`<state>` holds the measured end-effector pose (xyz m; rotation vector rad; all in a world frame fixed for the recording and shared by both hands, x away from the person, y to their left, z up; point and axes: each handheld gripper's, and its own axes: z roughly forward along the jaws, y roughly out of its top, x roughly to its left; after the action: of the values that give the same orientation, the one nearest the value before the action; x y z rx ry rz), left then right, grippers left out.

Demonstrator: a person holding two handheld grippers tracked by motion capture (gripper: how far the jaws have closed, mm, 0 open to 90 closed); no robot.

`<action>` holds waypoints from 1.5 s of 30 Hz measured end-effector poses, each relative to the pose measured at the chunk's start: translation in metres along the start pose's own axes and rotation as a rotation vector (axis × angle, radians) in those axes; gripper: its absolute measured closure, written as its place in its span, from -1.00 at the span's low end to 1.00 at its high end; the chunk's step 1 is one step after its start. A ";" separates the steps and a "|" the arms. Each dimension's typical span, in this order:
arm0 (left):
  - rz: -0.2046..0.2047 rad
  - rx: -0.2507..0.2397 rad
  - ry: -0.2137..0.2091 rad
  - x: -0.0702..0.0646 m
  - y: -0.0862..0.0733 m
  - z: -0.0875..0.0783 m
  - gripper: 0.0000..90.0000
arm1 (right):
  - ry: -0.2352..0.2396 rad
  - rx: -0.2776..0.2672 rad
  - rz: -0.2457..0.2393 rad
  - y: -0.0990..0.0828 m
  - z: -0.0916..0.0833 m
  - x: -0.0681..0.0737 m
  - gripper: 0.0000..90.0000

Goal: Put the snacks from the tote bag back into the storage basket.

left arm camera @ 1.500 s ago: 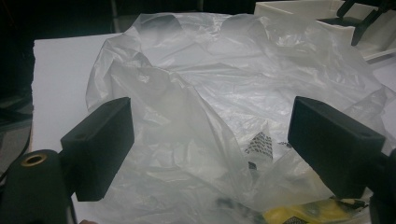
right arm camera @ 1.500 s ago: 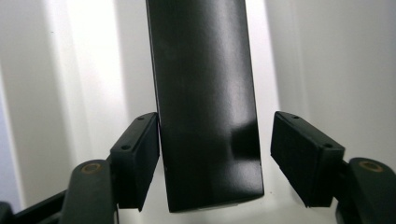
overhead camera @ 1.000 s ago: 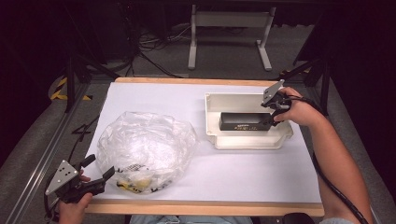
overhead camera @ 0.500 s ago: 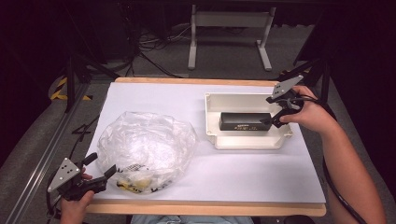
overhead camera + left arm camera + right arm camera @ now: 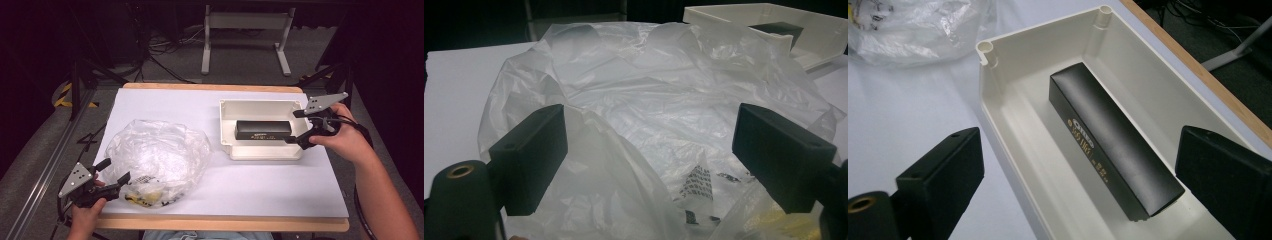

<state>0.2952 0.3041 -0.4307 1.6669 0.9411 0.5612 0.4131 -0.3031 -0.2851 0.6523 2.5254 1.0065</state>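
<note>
A long black box (image 5: 263, 130) (image 5: 1113, 145) with gold print lies flat in the white tray (image 5: 260, 103) (image 5: 993, 100). My right gripper (image 5: 295, 127) (image 5: 1083, 170) hovers at the tray's right end, raised above it. Its jaws have just been opening and stand wide, and neither pad touches the box. A crumpled clear plastic bag (image 5: 160, 155) (image 5: 649, 80) lies on the left of the table. My left gripper (image 5: 115, 170) (image 5: 649, 155) is open at the bag's near left corner, its jaws on either side of a fold without pinching it.
Printed and yellow packets (image 5: 145, 192) lie inside the bag near the table's front edge. The white table top (image 5: 270, 185) has a wooden rim. Metal stand legs (image 5: 245, 45) and cables are on the floor behind it.
My right gripper has let go of the black box, opened, and drawn back to the right and up out of the tray. The box stays in the tray. My left gripper has kept still.
</note>
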 end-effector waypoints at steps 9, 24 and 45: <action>0.004 -0.009 -0.014 0.000 0.002 0.007 -0.66 | -0.023 -0.066 0.065 -0.013 -0.010 0.022 -0.88; 0.007 -0.006 -0.022 -0.001 0.004 0.010 -0.66 | -0.021 -0.232 0.109 -0.046 0.016 0.069 -0.89; 0.004 -0.009 -0.044 0.001 0.004 0.009 -0.66 | -0.037 -0.266 0.230 -0.110 0.091 0.094 -0.89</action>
<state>0.3034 0.2997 -0.4300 1.6670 0.9030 0.5286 0.3451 -0.2739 -0.4396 0.8829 2.2653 1.3660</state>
